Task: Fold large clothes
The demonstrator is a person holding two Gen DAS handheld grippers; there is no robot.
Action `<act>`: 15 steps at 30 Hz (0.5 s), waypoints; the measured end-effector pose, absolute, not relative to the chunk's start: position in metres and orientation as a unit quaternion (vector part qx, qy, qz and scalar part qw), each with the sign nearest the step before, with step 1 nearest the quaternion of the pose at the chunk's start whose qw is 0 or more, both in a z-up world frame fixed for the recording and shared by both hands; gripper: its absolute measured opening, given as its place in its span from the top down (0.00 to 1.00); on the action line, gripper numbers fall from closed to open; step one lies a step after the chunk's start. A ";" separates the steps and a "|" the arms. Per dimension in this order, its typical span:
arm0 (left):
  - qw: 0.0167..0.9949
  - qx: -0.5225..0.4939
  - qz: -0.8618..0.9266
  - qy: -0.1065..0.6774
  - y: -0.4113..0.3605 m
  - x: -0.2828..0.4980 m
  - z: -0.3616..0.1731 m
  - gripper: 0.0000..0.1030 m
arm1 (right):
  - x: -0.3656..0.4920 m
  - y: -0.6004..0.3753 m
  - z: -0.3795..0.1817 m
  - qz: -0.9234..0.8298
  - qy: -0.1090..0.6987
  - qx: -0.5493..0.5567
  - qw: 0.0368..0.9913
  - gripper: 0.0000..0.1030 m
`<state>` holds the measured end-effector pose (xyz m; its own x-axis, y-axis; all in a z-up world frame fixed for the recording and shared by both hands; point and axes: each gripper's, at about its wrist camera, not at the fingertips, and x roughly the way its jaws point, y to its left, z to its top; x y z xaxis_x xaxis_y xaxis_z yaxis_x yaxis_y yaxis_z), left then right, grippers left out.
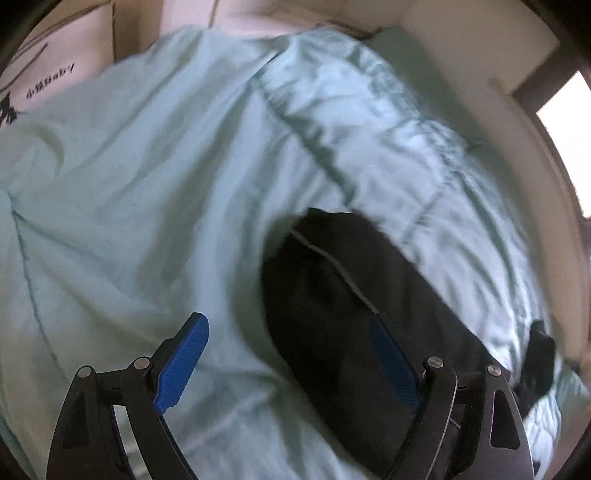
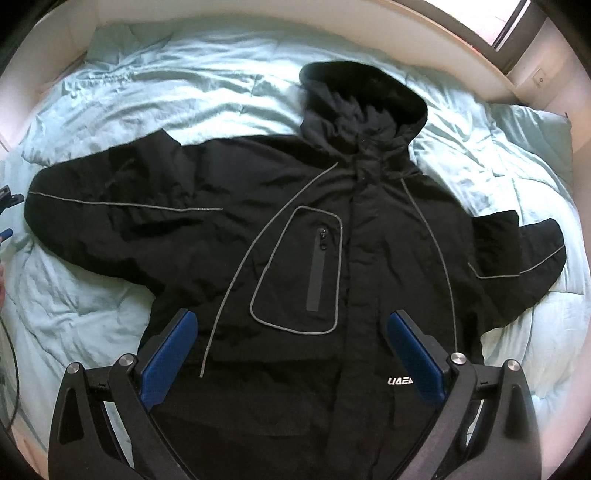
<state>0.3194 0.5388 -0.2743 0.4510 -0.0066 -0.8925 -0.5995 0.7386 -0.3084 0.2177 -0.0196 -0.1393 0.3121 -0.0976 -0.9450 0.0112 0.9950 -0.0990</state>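
black jacket [image 2: 332,240] lies spread on a rumpled mint quilt [image 2: 184,92] by a window [image 2: 517,22]; both grippers' fingers open.

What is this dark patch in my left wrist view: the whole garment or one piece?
Observer: One sleeve. The black hooded padded jacket lies spread front-up on the pale green quilt.
Operator: Is its front closed?
Observer: Yes, shut up to the hood.
Operator: And the right gripper?
Observer: It hangs over the hem, jaws open, holding nothing.
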 end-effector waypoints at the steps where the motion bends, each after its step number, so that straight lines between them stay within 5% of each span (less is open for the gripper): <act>1: 0.788 -0.311 0.190 0.496 0.541 0.325 -0.283 0.14 | 0.220 -0.019 -0.143 -0.033 0.589 -0.038 0.807 0.00; 5: 0.781 -0.319 0.172 0.509 0.541 0.339 -0.303 0.14 | 0.228 -0.015 -0.156 -0.031 0.594 -0.041 0.803 0.00; 7: 0.786 -0.318 0.158 0.506 0.537 0.345 -0.306 0.36 | 0.234 -0.013 -0.160 -0.024 0.590 -0.038 0.806 0.00; 8: 0.789 -0.325 0.141 0.503 0.536 0.346 -0.306 0.66 | 0.237 -0.013 -0.162 -0.018 0.587 -0.034 0.809 0.01; 9: 0.797 -0.316 0.143 0.494 0.532 0.346 -0.300 0.76 | 0.243 -0.012 -0.163 -0.010 0.581 -0.029 0.813 0.02; 15: 0.854 -0.305 0.125 0.402 0.519 0.300 -0.225 0.93 | 0.285 -0.010 -0.167 0.034 0.537 0.019 0.843 0.13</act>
<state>0.3001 0.5191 -0.2254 0.6460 -0.0313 -0.7627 -0.4592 0.7822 -0.4211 0.2849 -0.0105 -0.1669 0.4205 0.0775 -0.9040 -0.0375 0.9970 0.0681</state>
